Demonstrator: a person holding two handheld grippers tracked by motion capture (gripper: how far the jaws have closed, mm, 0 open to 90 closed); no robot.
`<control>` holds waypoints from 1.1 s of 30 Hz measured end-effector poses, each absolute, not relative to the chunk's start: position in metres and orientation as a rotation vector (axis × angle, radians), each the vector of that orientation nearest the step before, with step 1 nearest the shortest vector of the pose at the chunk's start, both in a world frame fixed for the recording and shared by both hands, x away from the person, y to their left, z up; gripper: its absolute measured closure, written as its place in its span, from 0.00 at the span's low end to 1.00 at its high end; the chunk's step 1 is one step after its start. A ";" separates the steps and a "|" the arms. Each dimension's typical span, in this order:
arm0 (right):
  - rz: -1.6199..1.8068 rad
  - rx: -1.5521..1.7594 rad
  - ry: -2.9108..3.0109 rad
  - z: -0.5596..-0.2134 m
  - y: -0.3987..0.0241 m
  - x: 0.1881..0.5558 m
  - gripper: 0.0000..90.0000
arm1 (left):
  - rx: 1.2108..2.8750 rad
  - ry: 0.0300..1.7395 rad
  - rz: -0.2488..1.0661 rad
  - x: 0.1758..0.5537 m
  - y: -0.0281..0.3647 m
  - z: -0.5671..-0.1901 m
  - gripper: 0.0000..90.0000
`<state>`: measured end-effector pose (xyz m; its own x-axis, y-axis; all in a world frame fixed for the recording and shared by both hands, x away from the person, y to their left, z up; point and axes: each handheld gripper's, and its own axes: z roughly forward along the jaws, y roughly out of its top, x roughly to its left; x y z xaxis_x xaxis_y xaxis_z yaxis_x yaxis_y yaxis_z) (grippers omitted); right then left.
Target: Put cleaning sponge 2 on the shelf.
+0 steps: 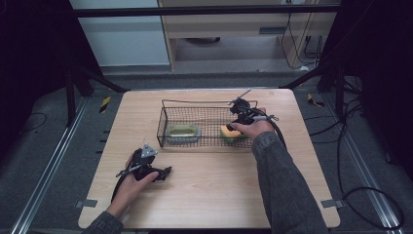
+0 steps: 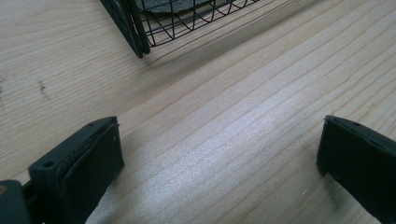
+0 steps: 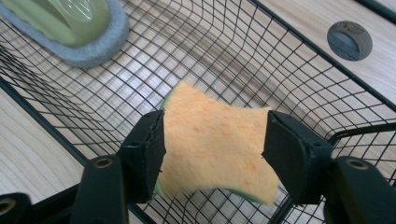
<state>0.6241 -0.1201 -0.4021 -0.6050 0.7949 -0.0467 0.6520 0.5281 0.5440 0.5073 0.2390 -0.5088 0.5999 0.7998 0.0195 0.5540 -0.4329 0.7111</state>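
High view has the whole table (image 1: 209, 195) laid out. On the left, the left gripper (image 1: 165, 172) lies low on the wood in the person's hand, well apart from everything else. Mid-table is a wire basket (image 1: 195, 103), with a grey-rimmed greenish dish (image 1: 184, 131) at its left end and a sponge (image 1: 230, 133) at its right end. The right gripper (image 1: 233, 126) reaches into that right end, right at the sponge.

Left gripper view is where you can actually see those jaws: they stand wide, with bare wood between them, and just a corner of the basket (image 2: 140, 28) up top.

Right gripper view gives the detail you can't get from above. The sponge (image 3: 215, 140) is orange on top with a green layer peeking out underneath, and it sits inside the basket (image 3: 299, 60) between the two jaws. Its sides are pinched in where the pads (image 3: 152, 149) meet it, so the pads are touching at moderate width, pressing on it. The dish (image 3: 70, 28) is at upper left, and a round grey plug (image 3: 349, 40) is set in the table beyond the basket.
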 end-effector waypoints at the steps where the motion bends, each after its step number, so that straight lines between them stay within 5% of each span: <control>1: 0.706 1.200 2.481 -0.401 -0.120 0.624 0.41 | 2.152 1.065 0.470 0.507 0.239 -0.509 0.00; 18: 0.799 1.296 2.298 -0.385 -0.158 0.598 0.11 | 2.155 1.065 0.468 0.507 0.239 -0.509 0.00; 33: 0.840 1.394 2.131 -0.402 -0.222 0.538 0.10 | 2.155 1.065 0.467 0.507 0.239 -0.509 0.00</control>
